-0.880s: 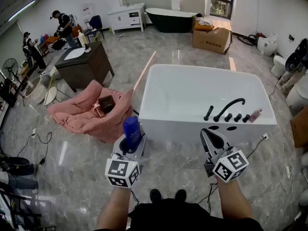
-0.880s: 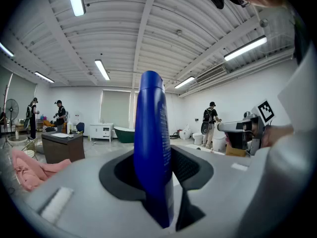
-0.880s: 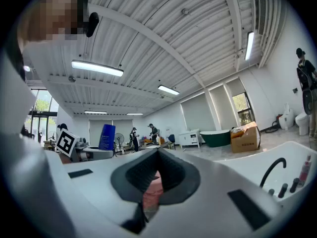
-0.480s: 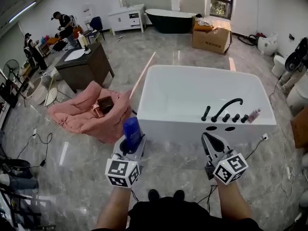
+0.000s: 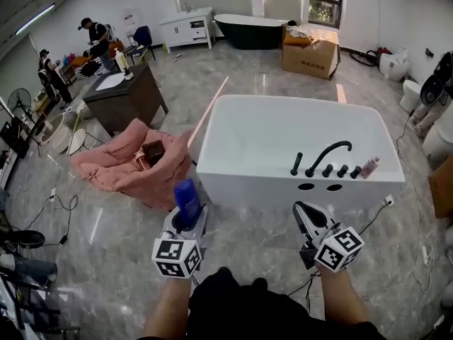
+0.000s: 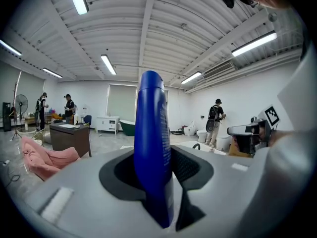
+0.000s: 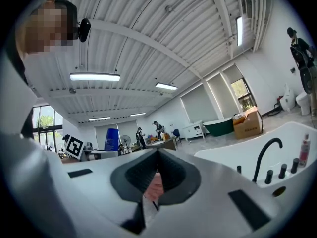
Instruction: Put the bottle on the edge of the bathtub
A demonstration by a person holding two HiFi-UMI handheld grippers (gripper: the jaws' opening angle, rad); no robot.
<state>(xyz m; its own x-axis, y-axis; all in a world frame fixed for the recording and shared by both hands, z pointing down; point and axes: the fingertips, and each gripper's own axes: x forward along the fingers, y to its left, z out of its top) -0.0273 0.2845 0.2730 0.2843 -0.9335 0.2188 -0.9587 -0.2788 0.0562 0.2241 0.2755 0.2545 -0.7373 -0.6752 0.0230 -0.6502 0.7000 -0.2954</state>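
Note:
A tall blue bottle [image 5: 187, 202] stands upright between the jaws of my left gripper [image 5: 185, 213], which is shut on it; in the left gripper view the blue bottle [image 6: 152, 148] fills the middle. My right gripper [image 5: 306, 213] is shut with nothing in it, its jaws meeting in the right gripper view [image 7: 157, 175]. The white bathtub [image 5: 248, 176] lies ahead on the floor, its near edge a short way beyond both grippers. A black faucet [image 5: 327, 154] with knobs sits on the tub's near right rim.
A small pink bottle [image 5: 369, 166] stands on the tub rim right of the faucet. A pink cloth heap [image 5: 127, 166] with a brown box lies left of the tub. A dark vanity [image 5: 127, 94], a cardboard box [image 5: 309, 55], toilets [image 5: 432, 112] and people [image 5: 95, 37] stand farther off.
The view has shifted: the tub sits slightly farther left and up, both grippers lower in frame. The left gripper keeps the bottle; the right stays shut.

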